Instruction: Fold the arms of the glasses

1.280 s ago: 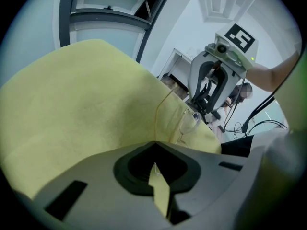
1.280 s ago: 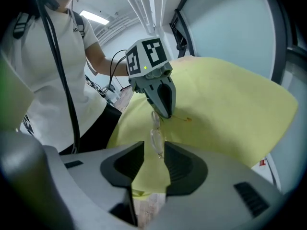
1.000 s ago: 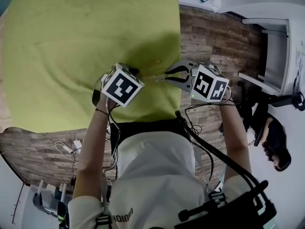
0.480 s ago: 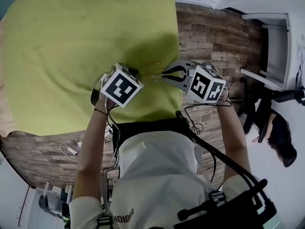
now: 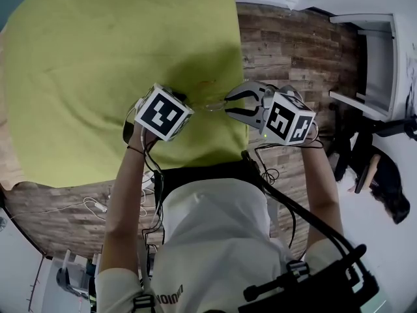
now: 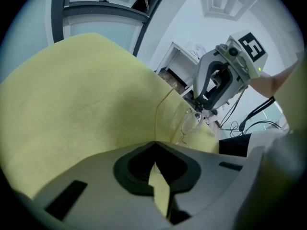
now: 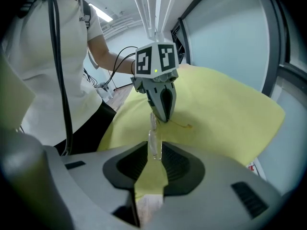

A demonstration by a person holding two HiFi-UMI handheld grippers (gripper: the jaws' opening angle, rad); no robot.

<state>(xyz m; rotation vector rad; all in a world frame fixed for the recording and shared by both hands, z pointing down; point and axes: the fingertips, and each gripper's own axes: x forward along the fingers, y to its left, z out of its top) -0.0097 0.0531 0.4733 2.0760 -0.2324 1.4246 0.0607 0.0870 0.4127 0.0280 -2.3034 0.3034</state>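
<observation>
Thin clear glasses (image 5: 212,104) hang just above the yellow-green tablecloth (image 5: 98,64), between my two grippers. My left gripper (image 5: 183,101) is shut on one end of the glasses; the right gripper view shows its tips (image 7: 163,116) pinching the frame. In the left gripper view a lens (image 6: 186,120) and one thin arm (image 6: 158,110) show beyond the shut left gripper (image 6: 154,150). My right gripper (image 5: 233,103) faces it, and its jaws are opening. The other clear end (image 7: 154,146) stands between those jaws, with the pads of the right gripper (image 7: 155,152) not pressing on it.
The table's right edge (image 5: 238,77) runs close by the right gripper, with wooden floor (image 5: 293,51) beyond. White furniture (image 5: 371,57) stands at the far right. Cables (image 5: 98,204) lie on the floor by the person's legs.
The right gripper's jaws narrowed on the glasses' end, then spread apart again. Both hands stayed almost where they were, and the left gripper kept its hold.
</observation>
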